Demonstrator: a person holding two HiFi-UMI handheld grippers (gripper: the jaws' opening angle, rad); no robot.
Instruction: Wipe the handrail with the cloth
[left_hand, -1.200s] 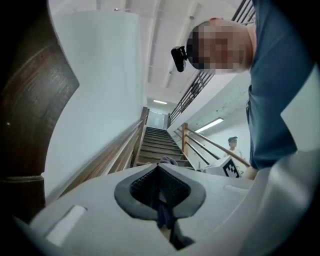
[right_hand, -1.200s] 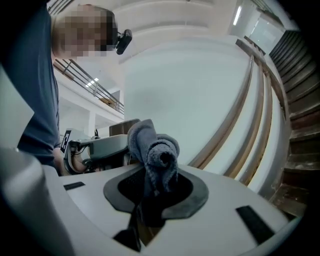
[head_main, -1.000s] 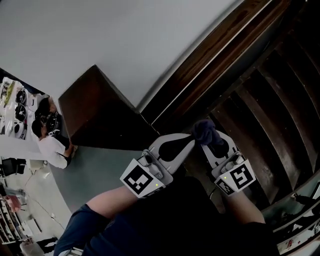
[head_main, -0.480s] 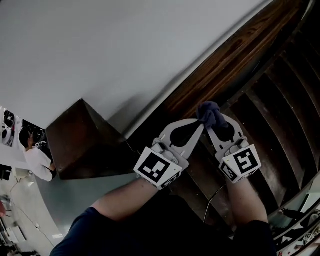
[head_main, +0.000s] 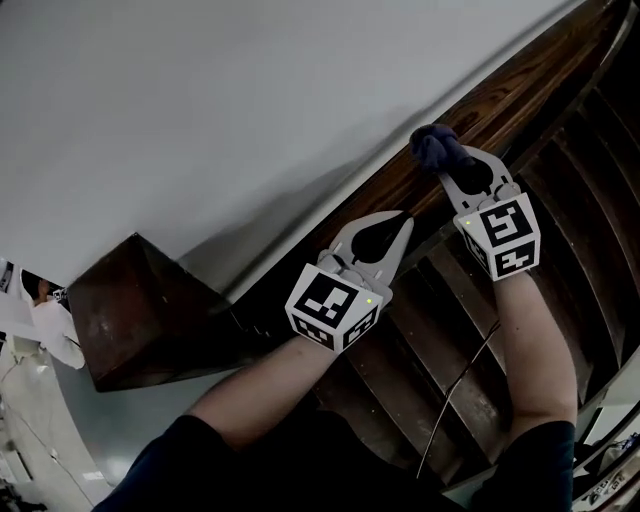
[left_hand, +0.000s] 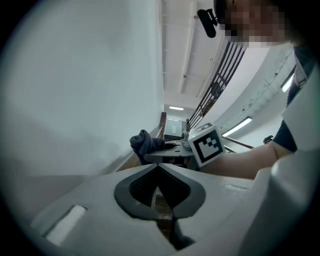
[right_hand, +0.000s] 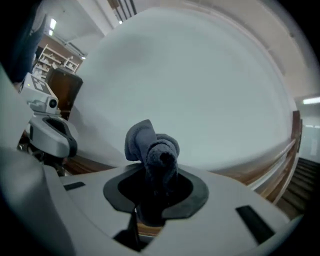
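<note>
A dark wooden handrail (head_main: 500, 95) runs diagonally along the white wall, from lower left to upper right in the head view. My right gripper (head_main: 440, 160) is shut on a bunched dark blue cloth (head_main: 433, 146), which presses against the rail. In the right gripper view the cloth (right_hand: 152, 150) sticks up between the jaws, with the rail (right_hand: 265, 167) beyond. My left gripper (head_main: 400, 222) is shut and holds nothing; its tips sit at the rail lower down. The left gripper view shows the cloth (left_hand: 144, 143) and the right gripper (left_hand: 165, 150) ahead.
Dark wooden stair treads (head_main: 520, 270) fill the lower right. A brown newel box (head_main: 130, 310) stands at the lower left, with a person in white (head_main: 45, 320) on the floor below. The white wall (head_main: 200, 100) borders the rail closely.
Both grippers have moved up along the handrail toward the upper right; the right one with the cloth has gone further and now leads the left by a wider gap.
</note>
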